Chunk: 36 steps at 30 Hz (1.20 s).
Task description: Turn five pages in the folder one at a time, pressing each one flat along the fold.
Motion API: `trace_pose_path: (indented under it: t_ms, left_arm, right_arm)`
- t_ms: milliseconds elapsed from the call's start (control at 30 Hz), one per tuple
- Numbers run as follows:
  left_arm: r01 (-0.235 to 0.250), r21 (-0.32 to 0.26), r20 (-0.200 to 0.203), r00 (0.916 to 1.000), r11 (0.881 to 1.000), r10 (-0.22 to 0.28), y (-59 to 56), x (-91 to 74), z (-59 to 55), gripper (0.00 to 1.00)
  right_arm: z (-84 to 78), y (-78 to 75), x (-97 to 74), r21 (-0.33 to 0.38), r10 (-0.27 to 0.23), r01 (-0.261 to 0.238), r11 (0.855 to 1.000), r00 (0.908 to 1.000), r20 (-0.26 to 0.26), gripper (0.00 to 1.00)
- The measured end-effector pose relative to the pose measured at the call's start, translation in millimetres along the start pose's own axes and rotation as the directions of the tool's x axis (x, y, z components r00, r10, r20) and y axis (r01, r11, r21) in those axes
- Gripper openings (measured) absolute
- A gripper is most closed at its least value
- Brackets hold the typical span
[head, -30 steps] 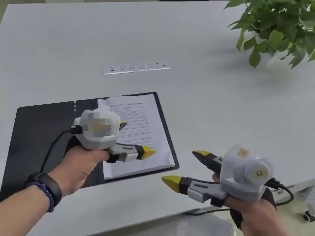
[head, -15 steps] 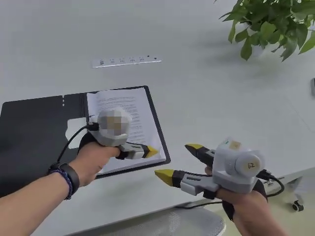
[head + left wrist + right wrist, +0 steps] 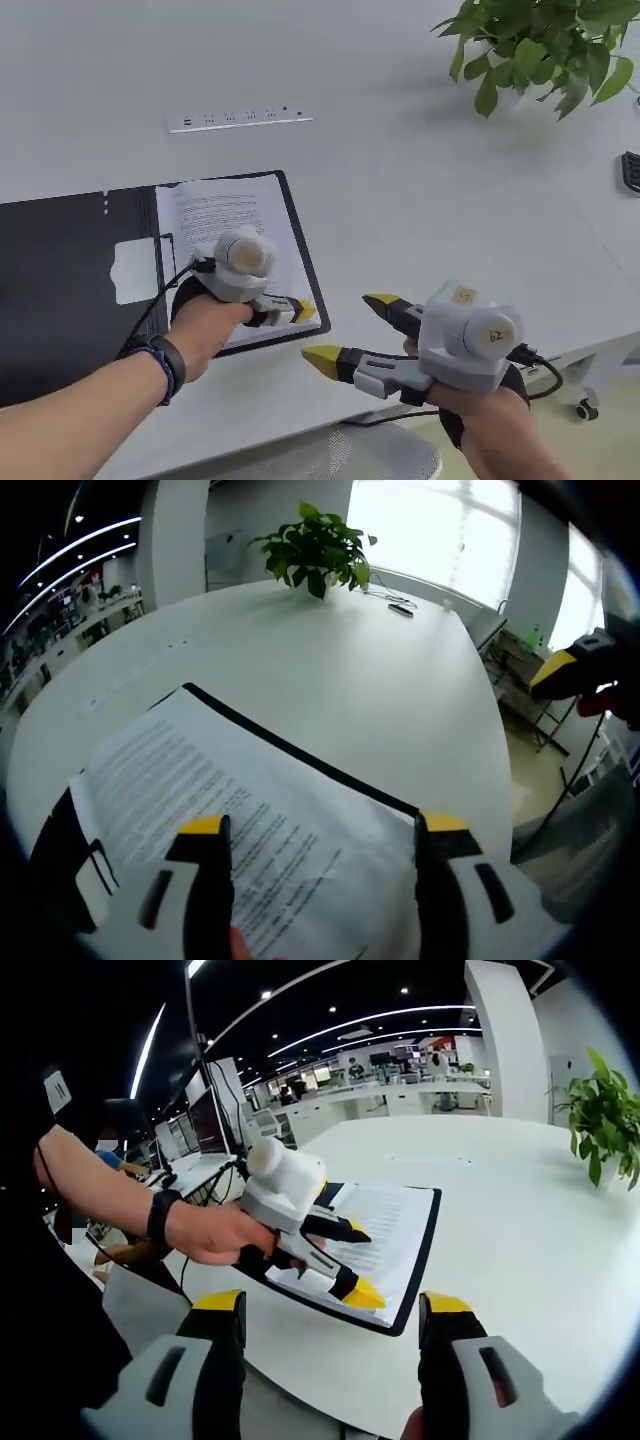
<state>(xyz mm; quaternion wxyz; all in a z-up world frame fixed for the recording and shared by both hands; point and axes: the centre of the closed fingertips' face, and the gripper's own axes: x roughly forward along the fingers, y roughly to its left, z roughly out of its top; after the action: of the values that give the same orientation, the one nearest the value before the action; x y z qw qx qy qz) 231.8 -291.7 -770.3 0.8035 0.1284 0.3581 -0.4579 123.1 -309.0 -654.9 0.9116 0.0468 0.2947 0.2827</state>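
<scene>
Both gaping empty: left tongs [image 3: 300,310] above the printed page [image 3: 225,215] in the open folder [image 3: 60,300], right tongs [image 3: 350,328] just beside.

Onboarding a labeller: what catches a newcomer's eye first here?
The open black folder lies at the table's near left, with a printed page on its right half. The left tool is open over that page's near corner, the right tool open right of the folder. A leafy plant stands far right.
</scene>
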Motion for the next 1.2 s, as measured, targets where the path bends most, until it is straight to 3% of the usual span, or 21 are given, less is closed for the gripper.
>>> trace_pose_path:
  t_ms: [100,300,433,833,1200]
  left_arm:
    - [-0.015,-0.015,0.005,0.9999,1.0,0.015,-1.1,2.3,0.0,0.76]
    - [-0.061,0.108,-0.041,0.997,0.992,0.066,-1.2,7.2,-12.5,0.75]
    - [-0.055,0.112,-0.046,0.9971,0.992,0.061,1.0,7.4,-14.6,0.73]
    - [-0.036,0.093,-0.051,0.9979,0.995,0.041,5.1,3.8,-15.9,0.67]
    - [-0.04,0.029,-0.034,0.9985,0.999,0.041,8.8,-2.7,-16.6,0.6]
  right_arm:
    - [0.2,-4.2,-0.2,0.008,-0.005,0.005,1.0,1.0,0.001,0.69]
    - [-2.1,-5.6,0.6,0.009,-0.002,0.002,1.0,1.0,-0.009,0.69]
    - [-2.9,-4.7,2.1,0.004,0.005,-0.005,1.0,0.9999,-0.013,0.69]
    - [-2.7,-1.1,14.9,0.006,0.032,-0.032,0.999,0.9994,-0.014,0.68]
    - [-2.7,-5.4,14.2,0.027,0.026,-0.026,0.999,0.9997,0.002,0.67]
